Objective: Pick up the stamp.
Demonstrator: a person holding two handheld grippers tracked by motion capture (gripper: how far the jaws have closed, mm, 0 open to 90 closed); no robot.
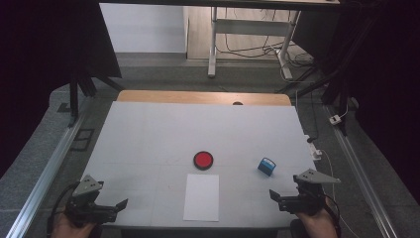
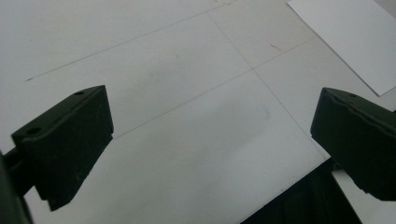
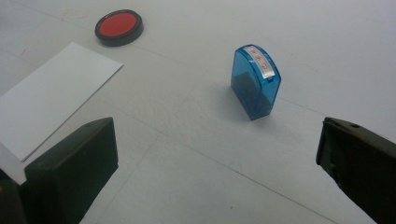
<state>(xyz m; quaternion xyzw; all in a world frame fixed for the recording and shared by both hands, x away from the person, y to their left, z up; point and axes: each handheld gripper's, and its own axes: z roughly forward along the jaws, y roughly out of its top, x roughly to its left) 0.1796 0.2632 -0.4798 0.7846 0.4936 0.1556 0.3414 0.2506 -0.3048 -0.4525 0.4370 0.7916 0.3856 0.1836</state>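
Plainly: one stamp, one ink pad, one sheet, two empty claws

Counting what lies on my white table (image 1: 148, 134), I find three things. One blue self-inking stamp (image 1: 267, 166) stands upright toward the right side, its curved top bearing a label with red marks too small for me to read. One round red ink pad (image 1: 203, 160) in a black rim sits near the middle. One white sheet of paper (image 1: 201, 197) lies just in front of the pad, close to my edge of the table, apart from it.

I hold two claws. My right gripper (image 3: 217, 168) hovers near the table's right front corner with its jaws spread wide and nothing between them; the stamp stands ahead of it, near but untouched. My left gripper (image 2: 210, 140) is at the left front corner, jaws likewise wide apart and empty over bare tabletop, with a corner of the sheet off to its side, well apart from the stamp.
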